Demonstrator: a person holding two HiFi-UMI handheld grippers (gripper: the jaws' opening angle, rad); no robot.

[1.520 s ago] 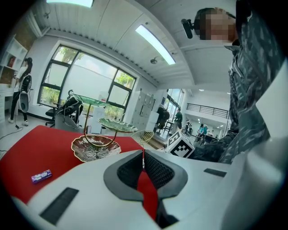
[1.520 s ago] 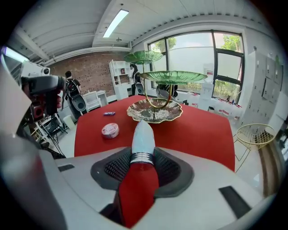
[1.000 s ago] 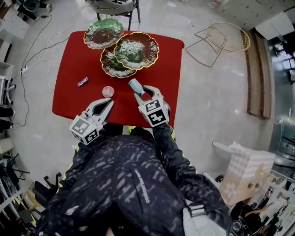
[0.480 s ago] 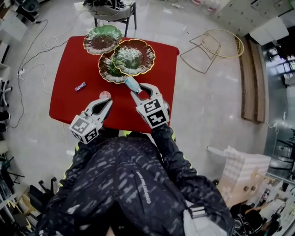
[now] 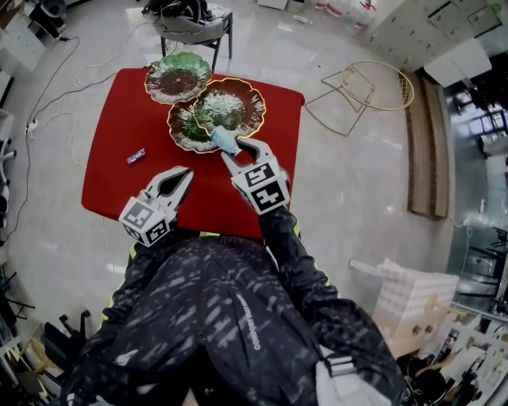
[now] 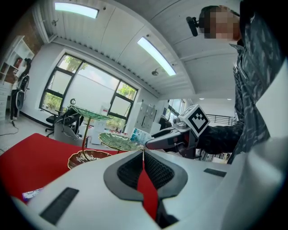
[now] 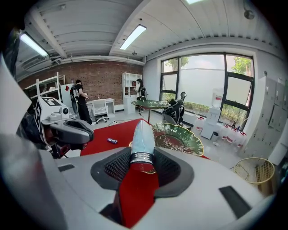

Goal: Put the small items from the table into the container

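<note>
My right gripper (image 5: 238, 149) is shut on a light-blue tube (image 5: 225, 141) with a silver band and holds it up against the near rim of the brown-and-gold plate (image 5: 230, 105) of a tiered plate stand. In the right gripper view the tube (image 7: 141, 139) sticks out ahead of the pads toward that plate (image 7: 177, 137). My left gripper (image 5: 185, 174) hovers over the red table (image 5: 111, 119), shut with nothing in it; its pads meet at the tips (image 6: 143, 152). A small wrapped candy (image 5: 136, 156) lies on the table to the left.
The stand also carries a green top plate (image 5: 178, 78) and a lower brown plate (image 5: 184, 125). A chair (image 5: 190, 20) stands behind the table and a wire basket frame (image 5: 373, 87) lies on the floor at right. Cables run across the floor at left.
My right gripper has risen with the tube and moved from above the table up to the plate's rim. The left gripper shifted slightly forward. A pink round item seen earlier is out of sight.
</note>
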